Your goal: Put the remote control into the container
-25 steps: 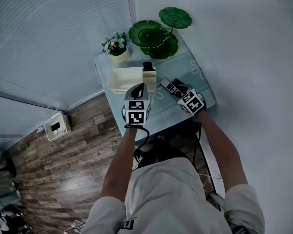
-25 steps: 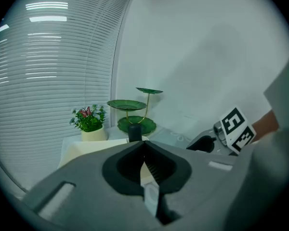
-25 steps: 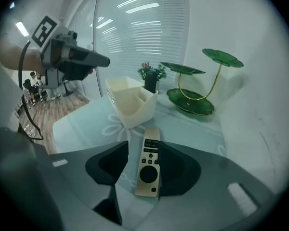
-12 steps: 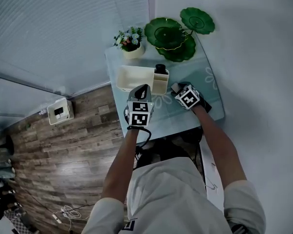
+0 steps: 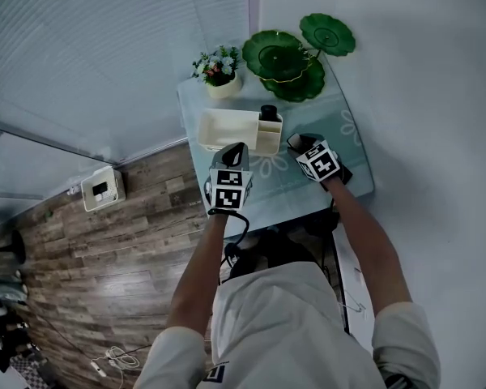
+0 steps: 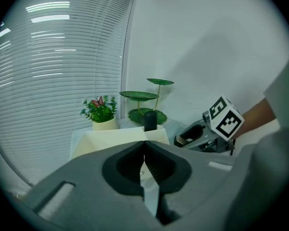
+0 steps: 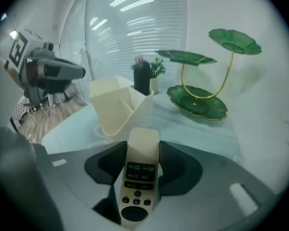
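1. Floor (image 5: 121, 250): wood planks, taking up the head view from 7 to 10 o'clock of the worktop. A small white box (image 5: 101, 189) sits on it at 9 o'clock.
2. Worktop (image 5: 275, 193): pale, glassy and rectangular. It carries every item listed below.
3. Leaf stand (image 5: 279, 59): green, tiered, on a thin gold stem. It stands at the worktop's 12 to 1 o'clock corner, well apart from both my tools.
4. Container (image 5: 231, 130): cream, open-topped, near the middle of the worktop. It has one large compartment, with narrow ones along its 3 o'clock side.
5. Left hand-held gripper (image 6: 144, 146): jaws pressed together with nothing between them. It hovers at 6 o'clock of the container and points toward it.
6. Right hand-held gripper (image 7: 142, 148): at 3 o'clock of the container in the head view, just beside it. Its jaws have just been closing, and the pads now pinch the remote control on both long sides.
7. Flower pot (image 5: 219, 75): small and cream, with green sprigs and pink blooms, at 11 o'clock on the worktop behind the container.
8. Remote control (image 7: 140, 172): cream body with a dark button panel, lying lengthwise between my right jaws. Its far end points to 12 o'clock toward the container wall, and it is outside the container. I cannot tell whether it touches the worktop.
9. Black item (image 5: 268, 113): dark and upright, in a narrow compartment at the container's 1 o'clock corner. It is too small to identify.
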`<state>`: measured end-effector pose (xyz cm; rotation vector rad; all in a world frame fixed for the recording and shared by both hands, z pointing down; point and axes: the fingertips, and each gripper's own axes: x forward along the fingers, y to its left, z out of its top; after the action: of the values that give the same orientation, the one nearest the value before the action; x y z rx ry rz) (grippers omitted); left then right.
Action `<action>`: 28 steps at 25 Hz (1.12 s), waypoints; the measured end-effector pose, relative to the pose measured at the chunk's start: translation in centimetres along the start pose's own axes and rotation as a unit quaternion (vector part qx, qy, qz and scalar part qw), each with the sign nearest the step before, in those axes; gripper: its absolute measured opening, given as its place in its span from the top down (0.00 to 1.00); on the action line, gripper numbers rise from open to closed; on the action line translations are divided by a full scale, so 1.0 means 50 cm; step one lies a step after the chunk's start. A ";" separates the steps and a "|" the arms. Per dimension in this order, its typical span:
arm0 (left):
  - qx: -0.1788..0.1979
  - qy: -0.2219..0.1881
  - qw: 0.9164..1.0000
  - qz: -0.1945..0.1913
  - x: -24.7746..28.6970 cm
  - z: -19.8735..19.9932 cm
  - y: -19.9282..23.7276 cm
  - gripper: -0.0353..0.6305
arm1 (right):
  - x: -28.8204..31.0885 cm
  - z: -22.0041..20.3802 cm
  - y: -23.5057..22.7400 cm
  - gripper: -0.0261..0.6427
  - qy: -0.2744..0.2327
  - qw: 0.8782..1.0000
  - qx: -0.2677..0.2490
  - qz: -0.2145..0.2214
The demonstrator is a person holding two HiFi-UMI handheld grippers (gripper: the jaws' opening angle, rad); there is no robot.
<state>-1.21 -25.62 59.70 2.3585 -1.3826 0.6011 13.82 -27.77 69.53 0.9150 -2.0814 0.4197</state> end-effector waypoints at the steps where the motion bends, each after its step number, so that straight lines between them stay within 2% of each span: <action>1: 0.003 0.002 1.000 -0.015 0.001 -0.004 -0.015 0.94 | -0.018 0.015 0.002 0.64 -0.024 1.000 0.018 -0.002; 4: 0.020 0.011 0.998 -0.067 0.002 -0.012 -0.068 0.86 | -0.074 0.060 0.010 0.64 -0.097 0.992 0.078 -0.005; 9: 0.056 0.021 0.988 -0.143 -0.017 -0.021 -0.159 0.76 | -0.166 0.143 0.038 0.64 -0.196 0.970 0.144 0.000; 13: 0.073 0.019 0.977 -0.198 -0.038 -0.020 -0.221 0.72 | -0.233 0.212 0.078 0.64 -0.251 0.954 0.162 0.015; 16: 0.073 0.004 0.970 -0.230 -0.059 -0.004 -0.259 0.68 | -0.270 0.250 0.121 0.64 -0.268 0.952 0.146 0.026; 18: 0.074 -0.008 0.969 -0.235 -0.069 0.009 -0.271 0.68 | -0.291 0.268 0.144 0.64 -0.279 0.950 0.139 0.025; 22: 0.069 -0.032 0.974 -0.213 -0.077 0.030 -0.259 0.68 | -0.316 0.284 0.187 0.64 -0.293 0.945 0.141 0.033; 24: 0.061 -0.049 0.976 -0.204 -0.086 0.040 -0.245 0.78 | -0.327 0.287 0.205 0.64 -0.301 0.941 0.147 0.045; 26: 0.044 -0.062 0.975 -0.207 -0.096 0.044 -0.233 0.81 | -0.339 0.291 0.217 0.65 -0.311 0.936 0.151 0.070; 28: 0.034 -0.070 0.971 -0.227 -0.104 0.041 -0.230 0.82 | -0.346 0.290 0.230 0.65 -0.315 0.933 0.136 0.108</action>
<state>7.00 -17.42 54.39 2.6902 -0.8275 0.3599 4.68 -20.10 47.19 1.0846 -2.7788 0.5999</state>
